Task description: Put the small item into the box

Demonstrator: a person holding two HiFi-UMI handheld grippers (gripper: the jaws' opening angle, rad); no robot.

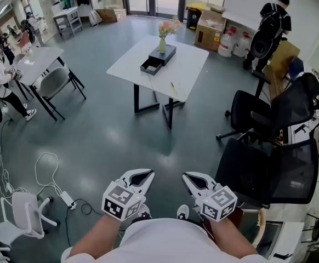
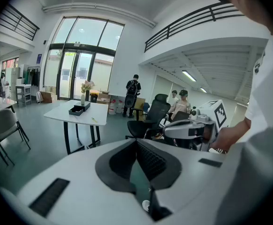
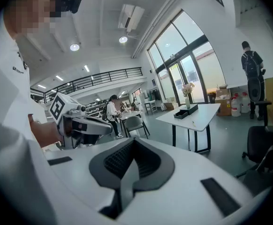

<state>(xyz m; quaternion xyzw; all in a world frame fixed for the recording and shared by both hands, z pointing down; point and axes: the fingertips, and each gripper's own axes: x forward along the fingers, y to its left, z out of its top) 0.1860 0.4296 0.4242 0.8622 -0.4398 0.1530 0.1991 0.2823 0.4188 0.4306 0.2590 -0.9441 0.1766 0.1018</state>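
Small item (image 1: 172, 88): a thin yellowish sliver, is lying near the white surface's (image 1: 189, 64) lower edge, upper centre of the head view, apart from the box.
Box (image 1: 157, 59): black, is sitting by a flower vase (image 1: 163, 45).
Left gripper (image 1: 143, 175): jaws are pressing together, pinching nothing.
Right gripper (image 1: 192, 177): jaws are pressing together, pinching nothing.

Tabletop item (image 1: 173, 89) — tiny, indistinct
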